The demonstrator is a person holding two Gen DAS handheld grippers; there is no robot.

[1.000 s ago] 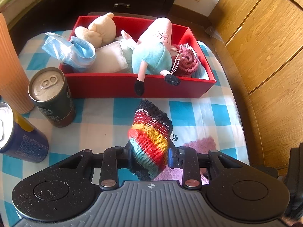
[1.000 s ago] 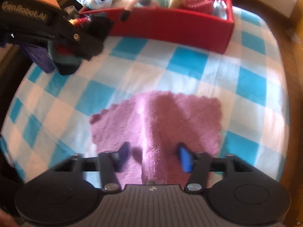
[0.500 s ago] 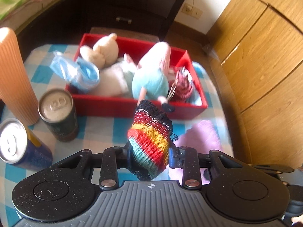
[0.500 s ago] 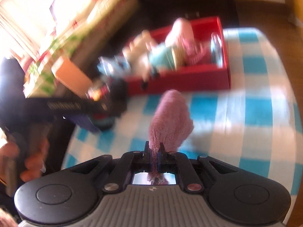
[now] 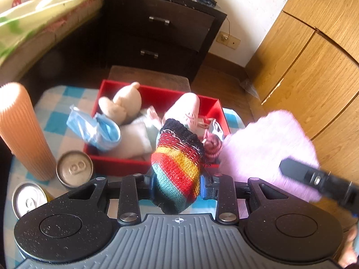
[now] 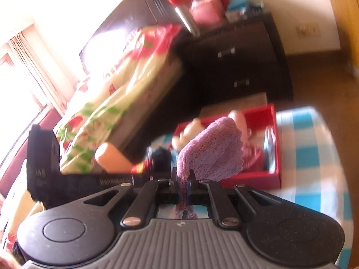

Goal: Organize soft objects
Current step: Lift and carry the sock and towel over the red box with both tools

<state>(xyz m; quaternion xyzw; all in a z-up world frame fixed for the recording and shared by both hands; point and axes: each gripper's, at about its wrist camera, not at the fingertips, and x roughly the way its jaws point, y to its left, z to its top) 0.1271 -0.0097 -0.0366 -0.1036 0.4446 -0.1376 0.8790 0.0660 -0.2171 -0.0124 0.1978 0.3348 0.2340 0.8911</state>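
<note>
My left gripper (image 5: 177,179) is shut on a rainbow-striped knitted sock (image 5: 177,159) and holds it high above the table, in front of the red box (image 5: 125,163). The box holds a beige plush (image 5: 125,105), a pink and teal doll (image 5: 186,109), a white pad (image 5: 132,139) and a pink knit item (image 5: 212,145); a blue mask (image 5: 98,130) hangs over its left rim. My right gripper (image 6: 183,179) is shut on a purple towel (image 6: 213,150), lifted off the table; the towel also shows at the right of the left wrist view (image 5: 269,148). The red box (image 6: 277,157) lies beyond it.
An orange ribbed cylinder (image 5: 22,130) and two cans (image 5: 74,165) (image 5: 29,199) stand at the table's left. The table has a blue checked cloth (image 6: 314,157). A dark dresser (image 5: 161,33), a bed (image 5: 33,6) and wooden cabinets (image 5: 314,67) surround the table.
Both grippers have risen well above the table. The right gripper shut on the purple towel and lifted it off the cloth, moving up beside the left gripper, which keeps the sock.
</note>
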